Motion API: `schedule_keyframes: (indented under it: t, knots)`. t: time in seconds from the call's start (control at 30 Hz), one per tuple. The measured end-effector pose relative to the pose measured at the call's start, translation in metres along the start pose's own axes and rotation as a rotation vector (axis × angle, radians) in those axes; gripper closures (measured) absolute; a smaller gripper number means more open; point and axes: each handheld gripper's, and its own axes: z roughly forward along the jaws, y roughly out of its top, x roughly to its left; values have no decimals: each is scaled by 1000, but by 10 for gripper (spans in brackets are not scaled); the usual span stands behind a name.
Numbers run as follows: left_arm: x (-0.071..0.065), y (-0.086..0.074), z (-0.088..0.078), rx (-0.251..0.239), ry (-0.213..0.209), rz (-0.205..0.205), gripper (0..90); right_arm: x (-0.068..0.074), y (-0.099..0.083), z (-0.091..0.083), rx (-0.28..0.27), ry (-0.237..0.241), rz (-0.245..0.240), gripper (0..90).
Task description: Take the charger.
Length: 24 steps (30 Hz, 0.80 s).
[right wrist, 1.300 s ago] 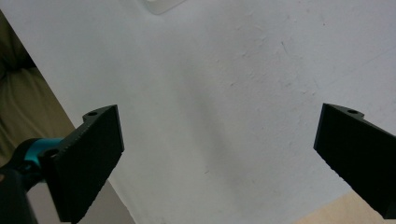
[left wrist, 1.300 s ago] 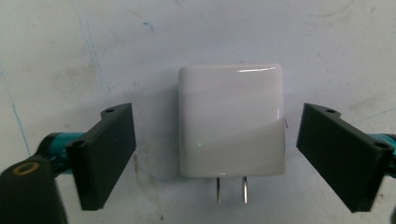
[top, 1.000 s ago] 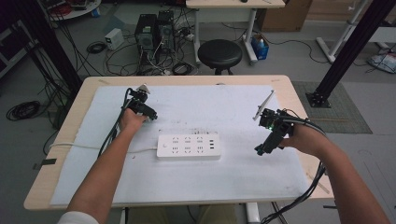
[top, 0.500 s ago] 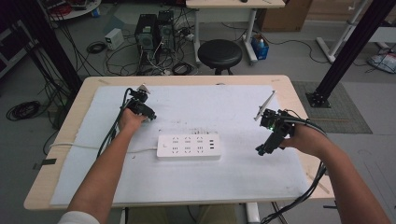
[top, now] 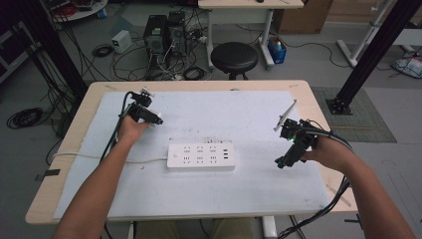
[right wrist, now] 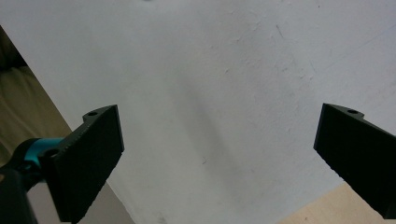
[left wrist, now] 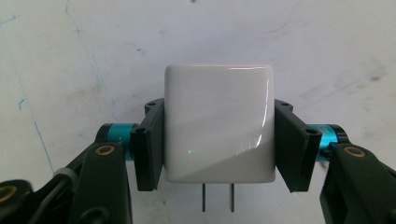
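While both hands hover over the worktop (top: pixel 298 89), the scene reads as follows.

Left gripper (top: pixel 158 121): its jaws are clamped on a white plug-in charger (left wrist: pixel 218 123) — the black pads press flat on its two opposite sides, seen in the left gripper view.

Jaw motion, left: the jaws have just been closing, with the charger between them.

Charger, position: held in the left gripper over the far left part of the white mat (top: pixel 224 114), clear of the surface as far as the left gripper view lets one judge.

Charger, orientation: its two metal prongs (left wrist: pixel 217 197) point back toward the gripper's body, and the smooth rounded face points away from it, toward the mat; the axis through the prongs runs along the jaws.

Right gripper (top: pixel 279 163): jaws stand wide apart with nothing between them — bare mat and a strip of the wooden worktop edge lie beyond them in the right gripper view.

Right gripper, position: over the right side of the mat, well apart from the charger.

Power strip (top: pixel 201 156): white, lying flat near the middle of the mat between the two grippers, long axis running left to right, sockets facing up.

Power strip, contents: every socket is free; its white cord (top: pixel 89 157) trails off to the left.
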Motion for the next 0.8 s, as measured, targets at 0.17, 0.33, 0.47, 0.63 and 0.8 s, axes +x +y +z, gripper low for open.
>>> schedule_keyframes:
  t: [0.17, 0.33, 0.47, 0.63, 0.8]
  knots:
    - [-7, -4, -28, -42, -23, 51, 424, 1, 0, 1, -4, 0, 12, 8]
    - [-14, -13, -53, -70, -40, 89, 425, 6, 0, 2, -24, -11, 3, 8]
    - [-20, -25, -76, -106, -91, 98, 425, 10, -2, 2, -39, -16, 10, 9]
    - [-25, -34, -90, -115, -110, 117, 425, 15, -2, 2, -46, -11, 2, 9]
    - [-30, -41, -107, -139, -134, 159, 425, 23, -3, 1, -60, -18, -4, 9]
